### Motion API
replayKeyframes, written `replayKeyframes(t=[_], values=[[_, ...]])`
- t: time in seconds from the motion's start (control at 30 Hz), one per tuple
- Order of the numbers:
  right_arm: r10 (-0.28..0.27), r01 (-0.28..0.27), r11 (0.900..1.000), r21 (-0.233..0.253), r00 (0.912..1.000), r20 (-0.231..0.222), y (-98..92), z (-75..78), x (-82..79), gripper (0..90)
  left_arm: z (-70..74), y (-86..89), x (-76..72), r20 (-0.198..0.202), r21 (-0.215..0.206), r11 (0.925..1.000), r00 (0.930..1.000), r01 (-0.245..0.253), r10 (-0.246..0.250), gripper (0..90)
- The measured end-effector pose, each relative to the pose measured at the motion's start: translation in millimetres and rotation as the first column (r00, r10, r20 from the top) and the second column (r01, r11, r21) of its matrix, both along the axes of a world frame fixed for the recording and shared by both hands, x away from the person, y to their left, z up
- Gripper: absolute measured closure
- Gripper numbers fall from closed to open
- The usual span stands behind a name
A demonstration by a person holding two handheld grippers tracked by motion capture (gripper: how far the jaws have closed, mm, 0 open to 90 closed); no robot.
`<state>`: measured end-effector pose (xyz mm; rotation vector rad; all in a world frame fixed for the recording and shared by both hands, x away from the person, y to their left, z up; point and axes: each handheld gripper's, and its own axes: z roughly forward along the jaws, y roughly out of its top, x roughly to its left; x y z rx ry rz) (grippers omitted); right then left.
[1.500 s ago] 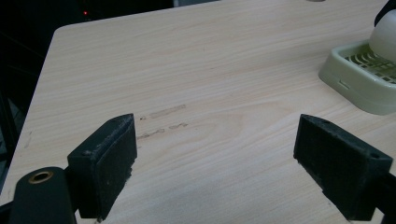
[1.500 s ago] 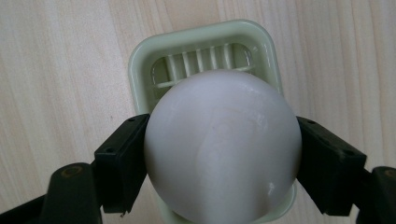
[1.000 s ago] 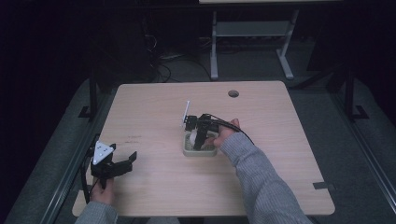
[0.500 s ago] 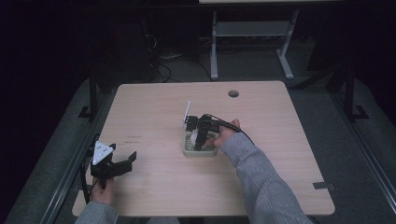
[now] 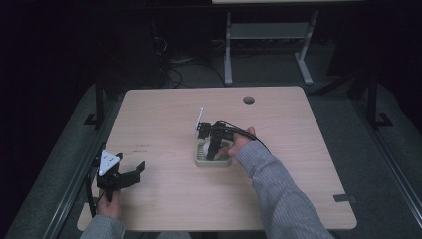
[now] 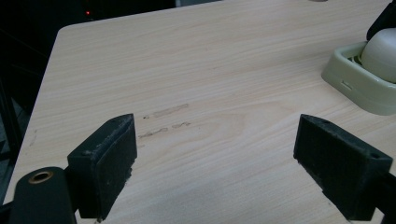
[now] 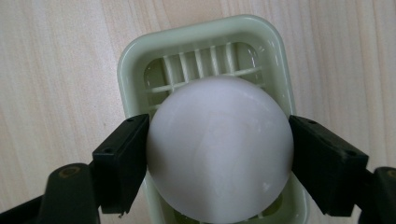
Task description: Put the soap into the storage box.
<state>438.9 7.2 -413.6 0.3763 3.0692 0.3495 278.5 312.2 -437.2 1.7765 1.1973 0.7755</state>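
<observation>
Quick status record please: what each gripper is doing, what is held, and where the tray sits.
right gripper: jaws against both sides of the white ball, directly over the tray
white ball: round, smooth, above the slotted floor; contact with the floor cannot be told
tray: pale green, slotted, near the middle of the table
left gripper: open, nothing between the jaws, at the table's near left corner
</observation>
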Motion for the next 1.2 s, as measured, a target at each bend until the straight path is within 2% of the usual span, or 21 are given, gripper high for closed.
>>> replayKeyframes(t=[0.47, 0.77, 1.2], values=[[-0.014, 0.014, 1.0, 0.007, 0.9999, -0.009, -1.4, -0.3, 1.1, 20.1, -1.3, -1.0, 1.0, 0.0, 0.002, 1.0, 1.0, -0.003, 0.003, 12.9], [-0.019, 0.019, 0.999, 0.034, 0.9998, -0.003, -3.4, 5.7, 0.1, 19.8, -1.4, -0.9, 0.8, -0.002, 0.004, 1.0, 1.0, -0.005, 0.005, 12.9], [-0.01, 0.01, 1.0, 0.019, 0.9999, -0.002, 0.6, 2.2, -0.4, 20.7, -1.4, -0.7, -0.1, -0.004, 0.004, 1.0, 1.0, -0.001, 0.001, 12.9]])
